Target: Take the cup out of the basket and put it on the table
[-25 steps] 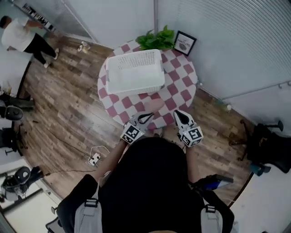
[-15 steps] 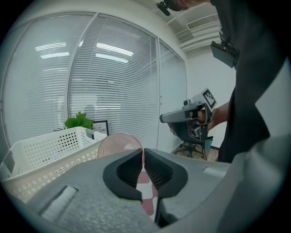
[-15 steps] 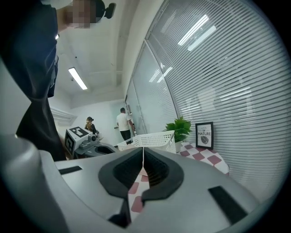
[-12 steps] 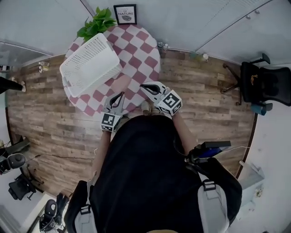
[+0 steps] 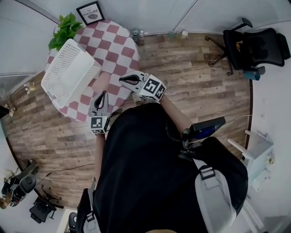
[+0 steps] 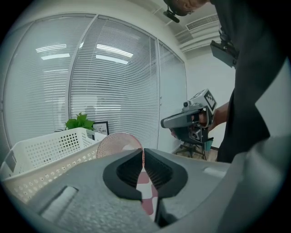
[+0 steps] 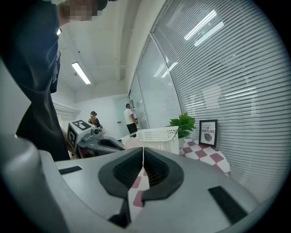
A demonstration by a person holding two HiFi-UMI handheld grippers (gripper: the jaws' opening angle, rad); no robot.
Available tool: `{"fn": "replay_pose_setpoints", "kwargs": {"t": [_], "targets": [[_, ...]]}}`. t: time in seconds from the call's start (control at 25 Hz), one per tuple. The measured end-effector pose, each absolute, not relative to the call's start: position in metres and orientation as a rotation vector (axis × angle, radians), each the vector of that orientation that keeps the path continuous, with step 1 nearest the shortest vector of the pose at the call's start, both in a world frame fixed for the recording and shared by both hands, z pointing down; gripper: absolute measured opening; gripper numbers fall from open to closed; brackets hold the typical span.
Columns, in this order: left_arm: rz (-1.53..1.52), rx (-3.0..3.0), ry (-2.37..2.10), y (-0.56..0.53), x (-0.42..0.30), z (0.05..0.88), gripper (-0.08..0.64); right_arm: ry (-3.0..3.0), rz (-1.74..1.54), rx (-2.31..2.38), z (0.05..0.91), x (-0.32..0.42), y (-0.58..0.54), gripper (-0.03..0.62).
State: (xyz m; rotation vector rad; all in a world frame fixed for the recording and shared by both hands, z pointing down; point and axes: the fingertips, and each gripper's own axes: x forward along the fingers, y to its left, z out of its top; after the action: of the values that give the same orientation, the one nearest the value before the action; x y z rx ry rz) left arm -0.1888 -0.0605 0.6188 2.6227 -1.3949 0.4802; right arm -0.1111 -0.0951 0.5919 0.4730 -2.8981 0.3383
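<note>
A pink cup (image 5: 103, 82) stands on the checked table (image 5: 119, 55), just outside the white basket's (image 5: 68, 73) near corner. My left gripper (image 5: 102, 94) hovers at the table's near edge, shut and empty, with the cup (image 6: 119, 144) right behind its tips. To the right of the cup, my right gripper (image 5: 122, 78) is also shut with nothing in it. In the right gripper view the basket (image 7: 152, 136) lies ahead, a pale bit of the cup (image 7: 132, 143) shows before it, and the left gripper (image 7: 95, 139) is at the left.
A potted plant (image 5: 66, 27) and a framed picture (image 5: 90, 12) stand at the table's far side. Small bottles (image 5: 136, 34) sit on the wood floor by the wall. A black office chair (image 5: 254, 43) is at the far right. Two people (image 7: 129, 119) stand in the distance.
The head view has swung round, so table and basket now lie at the upper left. Both grippers stay shut by the table's near edge, the cup between them.
</note>
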Motion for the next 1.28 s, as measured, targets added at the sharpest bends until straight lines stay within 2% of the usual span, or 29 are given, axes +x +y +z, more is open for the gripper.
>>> {"fn": "replay_pose_setpoints", "kwargs": {"t": [1.28], "targets": [[0.47, 2.586, -1.39, -0.05, -0.192, 0.629, 0.017, -2.813, 0.362, 0.456, 0.615, -0.11, -0.088, 0.012]]}}
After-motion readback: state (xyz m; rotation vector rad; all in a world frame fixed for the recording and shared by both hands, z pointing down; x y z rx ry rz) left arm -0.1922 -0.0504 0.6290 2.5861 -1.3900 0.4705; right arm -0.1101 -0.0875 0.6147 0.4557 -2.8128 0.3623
